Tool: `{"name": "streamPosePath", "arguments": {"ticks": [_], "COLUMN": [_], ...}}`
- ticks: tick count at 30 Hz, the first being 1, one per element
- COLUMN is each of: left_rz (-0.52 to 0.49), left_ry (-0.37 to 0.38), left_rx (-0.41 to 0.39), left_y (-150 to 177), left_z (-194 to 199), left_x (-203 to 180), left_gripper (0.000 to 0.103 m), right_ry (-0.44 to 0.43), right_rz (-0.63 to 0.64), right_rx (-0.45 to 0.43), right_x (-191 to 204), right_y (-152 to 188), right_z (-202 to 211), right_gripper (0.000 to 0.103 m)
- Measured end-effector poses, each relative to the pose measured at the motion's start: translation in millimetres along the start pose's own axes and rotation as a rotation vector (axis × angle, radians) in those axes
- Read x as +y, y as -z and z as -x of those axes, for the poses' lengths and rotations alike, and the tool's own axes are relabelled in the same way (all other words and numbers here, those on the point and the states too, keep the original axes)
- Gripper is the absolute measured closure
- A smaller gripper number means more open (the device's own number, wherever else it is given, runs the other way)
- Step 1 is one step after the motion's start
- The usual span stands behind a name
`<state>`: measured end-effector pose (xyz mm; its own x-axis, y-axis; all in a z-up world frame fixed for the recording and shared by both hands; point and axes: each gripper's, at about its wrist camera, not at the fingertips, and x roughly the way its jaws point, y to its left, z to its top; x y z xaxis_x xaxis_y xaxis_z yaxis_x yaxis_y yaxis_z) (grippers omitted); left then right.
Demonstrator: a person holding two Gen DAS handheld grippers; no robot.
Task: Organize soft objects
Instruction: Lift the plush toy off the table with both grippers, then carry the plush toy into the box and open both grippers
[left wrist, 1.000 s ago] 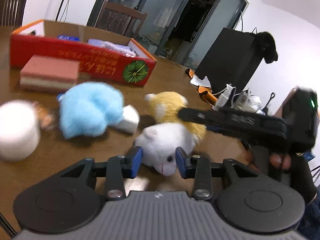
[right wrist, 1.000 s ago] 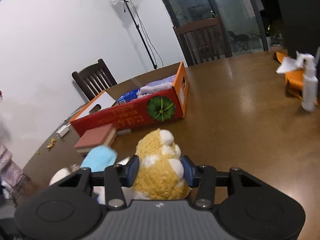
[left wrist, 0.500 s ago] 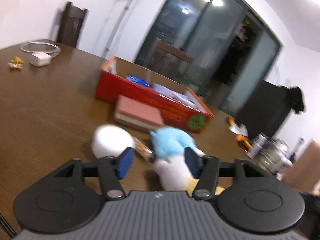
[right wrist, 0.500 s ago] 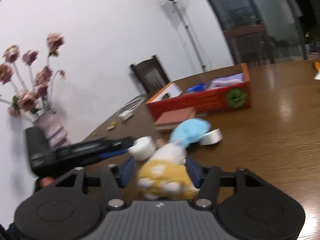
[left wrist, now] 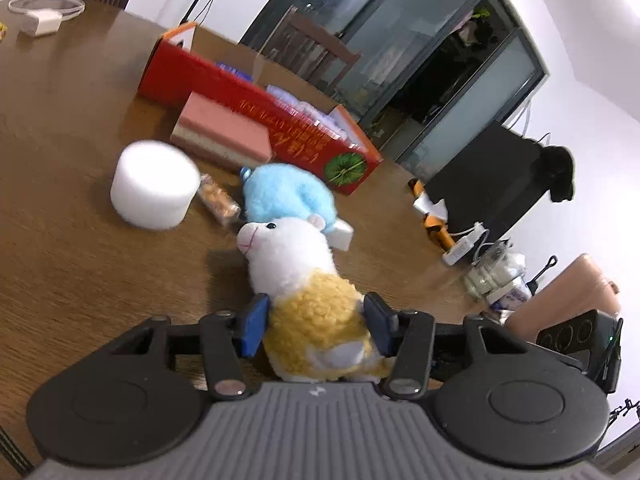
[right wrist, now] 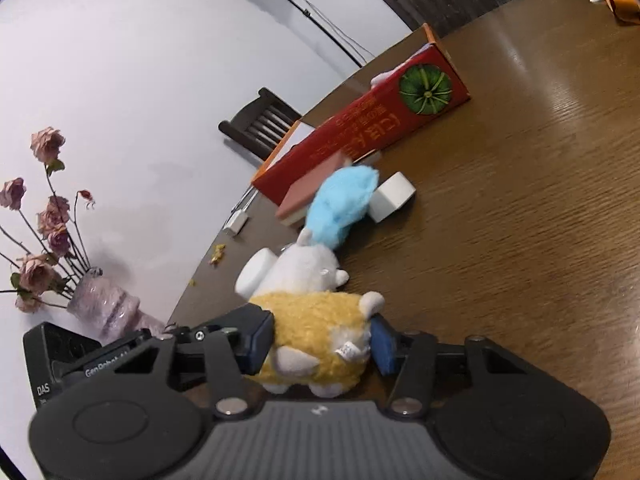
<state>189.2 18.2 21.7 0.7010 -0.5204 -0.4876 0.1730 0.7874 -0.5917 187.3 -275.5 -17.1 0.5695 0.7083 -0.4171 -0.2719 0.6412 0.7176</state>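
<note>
Left wrist view. Your left gripper (left wrist: 316,326) has its blue pads on either flank of the yellow-and-white plush (left wrist: 308,300), jaws pinching its yellow body; the white head points away from you, snout to the left. The toy sits over the brown wooden table (left wrist: 72,248). Just beyond its head lies the blue plush (left wrist: 290,196), with a small white block (left wrist: 340,234) touching it on the right. To the left stand a white foam cylinder (left wrist: 154,186) and, beside it, a small wrapped snack (left wrist: 220,202), blurred. Behind these, a pink-topped sponge (left wrist: 224,132) lies against the red carton (left wrist: 256,120), whose contents are only partly visible over its wall. A white charger with coiled cable (left wrist: 42,16) rests at the far left edge. The room shows dark glazed doors, a wooden chair (left wrist: 312,46) and a black box (left wrist: 486,178) on the right. The right-hand device is cut off at the frame edge.

Right wrist view. Your right gripper (right wrist: 320,340) also closes on the same plush (right wrist: 316,336), pads pressed into the yellow body from both sides, with a sewn label showing near the right pad. The left gripper's black body enters at the lower left, its finger against the toy. The blue plush (right wrist: 342,204), white block (right wrist: 390,198), sponge (right wrist: 310,192) and carton (right wrist: 368,136) lie beyond. The foam cylinder (right wrist: 254,276) is mostly hidden behind the white head. A vase of dried roses (right wrist: 96,304) stands at the left against a white wall; a light stand (right wrist: 304,4) rises behind.
</note>
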Motion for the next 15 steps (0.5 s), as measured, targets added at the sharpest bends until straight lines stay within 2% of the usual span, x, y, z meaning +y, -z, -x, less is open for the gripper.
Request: {"name": "streamPosePath", "arguments": {"ticks": [4, 8, 11, 15], "left_rz": [-0.044, -0.092, -0.100, -0.036], "left_ry": [0.058, 0.065, 0.034, -0.065], "left_rx": [-0.111, -0.188, -0.197, -0.143], "left_y": [-30, -104, -169, -255], "left_z": [25, 15, -15, -75], "left_x": [-10, -9, 6, 41], "left_gripper": [0.051, 0.051, 0.051, 0.051], "right_ry": [-0.038, -0.079, -0.072, -0.067], "right_rz": [0.099, 0.207, 0.227, 0.144], "right_rx": [-0.059, -0.121, -0.136, -0.062], "right_x": [37, 70, 82, 73], "right_y": [-21, -77, -139, -223], "right_z": [13, -5, -50, -134], "right_gripper": [0.053, 0.053, 0.053, 0.053]}}
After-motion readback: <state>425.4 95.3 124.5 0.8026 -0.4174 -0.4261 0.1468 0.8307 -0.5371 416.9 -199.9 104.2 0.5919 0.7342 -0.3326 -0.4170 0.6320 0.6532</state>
